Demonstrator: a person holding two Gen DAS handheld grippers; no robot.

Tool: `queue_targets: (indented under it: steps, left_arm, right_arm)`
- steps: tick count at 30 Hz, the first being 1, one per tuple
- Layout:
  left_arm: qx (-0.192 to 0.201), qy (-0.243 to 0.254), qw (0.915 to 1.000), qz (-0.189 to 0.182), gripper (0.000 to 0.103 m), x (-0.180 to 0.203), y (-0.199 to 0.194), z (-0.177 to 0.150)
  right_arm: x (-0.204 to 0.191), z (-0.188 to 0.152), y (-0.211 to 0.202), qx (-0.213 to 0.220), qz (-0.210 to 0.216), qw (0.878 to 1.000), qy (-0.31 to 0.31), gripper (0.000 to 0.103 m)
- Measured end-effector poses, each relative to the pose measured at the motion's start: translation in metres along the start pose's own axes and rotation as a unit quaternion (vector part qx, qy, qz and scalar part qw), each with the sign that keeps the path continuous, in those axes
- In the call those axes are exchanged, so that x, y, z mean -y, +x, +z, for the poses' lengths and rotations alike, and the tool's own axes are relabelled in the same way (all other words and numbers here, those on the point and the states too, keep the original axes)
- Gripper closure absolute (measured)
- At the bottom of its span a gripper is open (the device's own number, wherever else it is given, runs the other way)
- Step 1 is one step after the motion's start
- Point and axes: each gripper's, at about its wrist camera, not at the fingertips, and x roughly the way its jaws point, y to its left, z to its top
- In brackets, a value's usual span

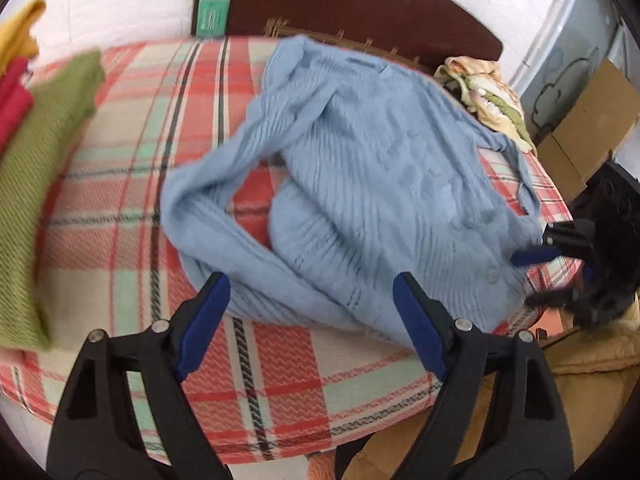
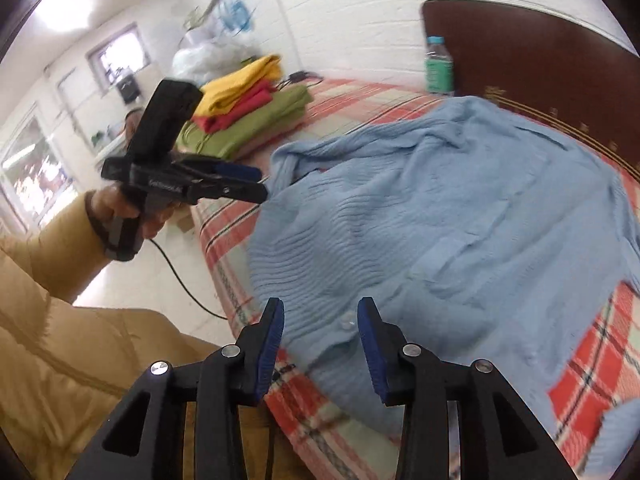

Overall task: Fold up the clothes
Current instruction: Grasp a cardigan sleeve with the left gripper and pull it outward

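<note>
The pale blue ribbed knit cardigan (image 1: 372,184) lies rumpled on the red plaid bedspread (image 1: 120,200), long axis running away from both tools. The left gripper (image 1: 310,320) gapes wide and empty at its near hem; the right gripper (image 2: 320,344), half open and empty, hovers just short of the buttoned edge.

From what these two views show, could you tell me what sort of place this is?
Most likely a bedroom: a bed under a plaid cover with a dark wooden headboard, a stack of folded clothes on it, and white brick walls behind.
</note>
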Motion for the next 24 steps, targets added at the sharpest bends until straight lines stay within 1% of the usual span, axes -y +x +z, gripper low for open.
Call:
queue_targets:
  steps: [2,4,5,6,7,8,9,10,12,15,17,18,20,21,22,23,24]
  left_arm:
    - [-0.006,-0.015,0.9999,0.007,0.034,-0.006,0.007,-0.006]
    - [0.000,-0.023,0.9995,0.024,0.062,-0.007,0.011,-0.007]
    - [0.004,-0.028,0.9992,0.028,0.068,-0.008,0.012,-0.006]
    - [0.006,-0.034,0.9990,0.030,0.077,-0.010,0.012,-0.005]
    - [0.008,-0.039,0.9985,0.036,0.083,-0.012,0.012,-0.004]
    - [0.012,-0.040,0.9981,0.045,0.086,-0.013,0.011,-0.001]
    - [0.017,-0.039,0.9976,0.054,0.088,-0.014,0.009,0.002]
    - [0.024,-0.037,0.9970,0.064,0.093,-0.015,0.006,0.005]
    - [0.039,-0.035,0.9954,0.080,0.093,-0.018,-0.003,0.011]
    - [0.062,-0.035,0.9933,0.090,0.093,-0.025,-0.019,0.020]
    - [0.074,-0.030,0.9907,0.111,0.093,-0.028,-0.024,0.026]
    - [0.078,-0.022,0.9880,0.132,0.093,-0.028,-0.025,0.027]
    - [0.085,0.000,0.9795,0.183,0.093,-0.026,-0.026,0.028]
    - [0.085,0.004,0.9772,0.194,0.091,-0.027,-0.026,0.027]
    - [0.086,0.000,0.9788,0.186,0.086,-0.028,-0.027,0.024]
    - [0.091,-0.006,0.9819,0.166,0.082,-0.030,-0.031,0.021]
    - [0.095,-0.007,0.9848,0.145,0.071,-0.030,-0.033,0.017]
  right_arm:
    - [-0.013,0.004,0.023,-0.024,0.011,0.999,-0.031,0.064]
    - [-0.023,0.007,0.041,-0.044,0.017,0.997,-0.053,0.064]
    - [-0.025,0.007,0.048,-0.051,0.014,0.997,-0.062,0.064]
    - [-0.027,0.008,0.054,-0.056,0.004,0.996,-0.069,0.064]
    - [-0.027,0.008,0.058,-0.060,-0.009,0.995,-0.075,0.066]
    - [-0.028,0.008,0.060,-0.063,-0.023,0.995,-0.080,0.076]
    - [-0.026,0.009,0.061,-0.062,-0.035,0.994,-0.081,0.084]
    - [-0.023,0.010,0.058,-0.060,-0.042,0.994,-0.075,0.097]
    - [-0.011,0.013,0.049,-0.050,-0.047,0.996,-0.052,0.098]
    - [0.017,0.022,0.023,-0.013,-0.037,0.999,0.011,0.099]
    - [0.039,0.029,0.006,0.013,-0.048,0.998,0.047,0.099]
    - [0.049,0.031,0.002,0.017,-0.059,0.996,0.060,0.099]
    - [0.069,0.033,-0.003,0.020,-0.082,0.992,0.090,0.099]
    - [0.079,0.034,-0.005,0.021,-0.093,0.990,0.105,0.099]
    - [0.087,0.034,-0.005,0.016,-0.099,0.988,0.122,0.096]
    - [0.089,0.032,-0.006,0.015,-0.091,0.988,0.127,0.095]
    - [0.088,0.031,-0.007,0.017,-0.078,0.989,0.126,0.095]
